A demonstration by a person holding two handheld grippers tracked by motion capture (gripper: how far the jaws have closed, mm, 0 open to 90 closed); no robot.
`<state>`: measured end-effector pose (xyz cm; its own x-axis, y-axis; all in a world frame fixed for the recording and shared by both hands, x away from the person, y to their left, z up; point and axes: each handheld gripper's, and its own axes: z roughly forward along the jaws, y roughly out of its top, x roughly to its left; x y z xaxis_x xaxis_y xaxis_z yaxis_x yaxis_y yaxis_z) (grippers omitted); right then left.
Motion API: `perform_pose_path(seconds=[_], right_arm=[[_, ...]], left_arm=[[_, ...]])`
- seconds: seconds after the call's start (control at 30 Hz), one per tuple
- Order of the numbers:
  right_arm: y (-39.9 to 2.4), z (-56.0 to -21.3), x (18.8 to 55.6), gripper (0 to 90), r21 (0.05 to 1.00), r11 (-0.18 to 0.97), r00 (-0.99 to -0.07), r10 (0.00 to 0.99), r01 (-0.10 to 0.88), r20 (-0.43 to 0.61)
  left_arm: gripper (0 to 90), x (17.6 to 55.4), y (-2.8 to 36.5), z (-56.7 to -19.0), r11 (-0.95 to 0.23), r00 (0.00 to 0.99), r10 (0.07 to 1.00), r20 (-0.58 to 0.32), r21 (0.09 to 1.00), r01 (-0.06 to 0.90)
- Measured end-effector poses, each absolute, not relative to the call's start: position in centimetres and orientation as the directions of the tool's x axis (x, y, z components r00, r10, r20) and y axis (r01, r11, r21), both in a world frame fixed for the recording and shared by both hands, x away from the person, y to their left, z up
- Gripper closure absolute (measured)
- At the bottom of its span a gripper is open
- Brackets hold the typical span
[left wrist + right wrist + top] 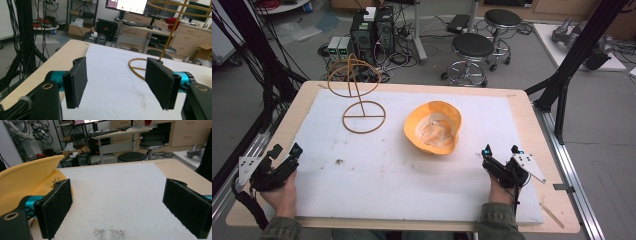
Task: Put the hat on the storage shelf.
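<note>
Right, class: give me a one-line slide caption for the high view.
Two open grippers, left and right, rest near a yellow hat and wire stand.

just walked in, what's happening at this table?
Nothing is being handled yet. A person holds a tool in each hand at the near edge of the white mat: the left tool and the right tool both have their jaws open and empty. A yellow hat lies upside down mid-table, and a wire hat stand stands upright to its left, bare.
</note>
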<state>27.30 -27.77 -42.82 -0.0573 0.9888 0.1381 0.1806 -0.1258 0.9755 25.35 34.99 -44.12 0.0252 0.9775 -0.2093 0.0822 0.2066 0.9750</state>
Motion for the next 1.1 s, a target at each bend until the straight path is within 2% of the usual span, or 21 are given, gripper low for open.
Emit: perform_pose_path(seconds=[0.83, 0.9, 0.93, 1.1], right_arm=[[-27.69, -42.84, 27.41, 8.0, 0.974, -0.127, -0.070, 0.987, 0.186, 0.142], [-27.76, -42.76, 27.51, 16.6, 0.971, -0.145, -0.092, 0.982, 0.192, 0.165], [-27.75, -42.71, 27.62, 16.9, 0.971, -0.152, -0.114, 0.978, 0.187, 0.175], [-26.95, -41.90, 28.29, 11.4, 0.973, -0.138, -0.127, 0.978, 0.184, 0.163]], left_arm=[[34.6, 25.30, 35.00, -44.13, 0.209, 0.024, 0.977, -0.212, 0.975, 0.079], [34.5, 25.29, 34.94, -44.15, 0.208, 0.027, 0.977, -0.211, 0.975, 0.084], [34.6, 25.29, 34.90, -44.17, 0.208, 0.028, 0.977, -0.211, 0.974, 0.084], [34.5, 25.23, 34.82, -44.16, 0.206, 0.032, 0.977, -0.209, 0.975, 0.086]])
